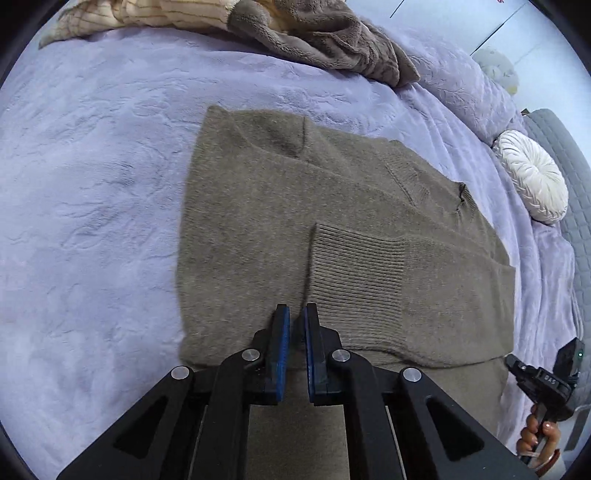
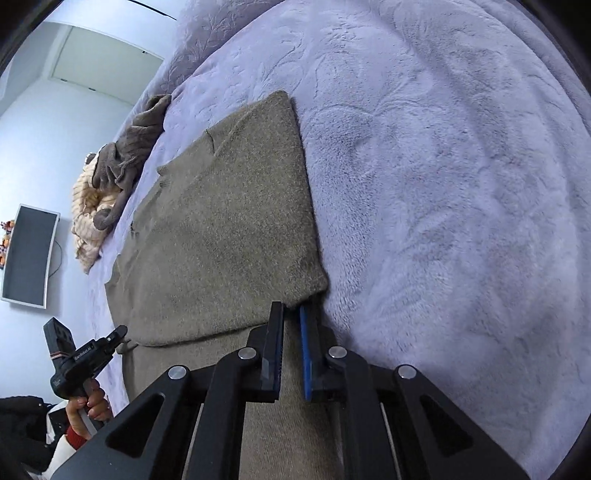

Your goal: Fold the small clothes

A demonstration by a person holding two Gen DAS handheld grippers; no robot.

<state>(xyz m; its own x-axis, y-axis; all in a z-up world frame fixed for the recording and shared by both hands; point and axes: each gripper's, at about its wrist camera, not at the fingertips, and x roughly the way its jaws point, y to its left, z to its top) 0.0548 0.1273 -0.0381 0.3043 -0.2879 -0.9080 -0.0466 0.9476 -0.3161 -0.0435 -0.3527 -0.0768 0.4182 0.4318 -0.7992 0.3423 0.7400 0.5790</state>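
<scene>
An olive-brown knit sweater (image 1: 277, 206) lies flat on the bed with its sleeves folded in across the body; a ribbed cuff (image 1: 354, 273) rests on top. My left gripper (image 1: 295, 314) is shut on the sweater's near hem, and knit fabric shows between and under its blue pads. In the right wrist view the sweater (image 2: 221, 229) runs away from me, and my right gripper (image 2: 291, 310) is shut on its near right corner. Each gripper also shows in the other's view, held by a hand: the right gripper (image 1: 511, 360) and the left gripper (image 2: 120, 332).
A lavender plush blanket (image 1: 92, 184) covers the bed. A brown fleece garment (image 1: 332, 40) and a cream striped one (image 1: 155, 14) lie at the far edge. A round white cushion (image 1: 532, 177) sits at the right. A monitor (image 2: 29, 254) hangs on the wall.
</scene>
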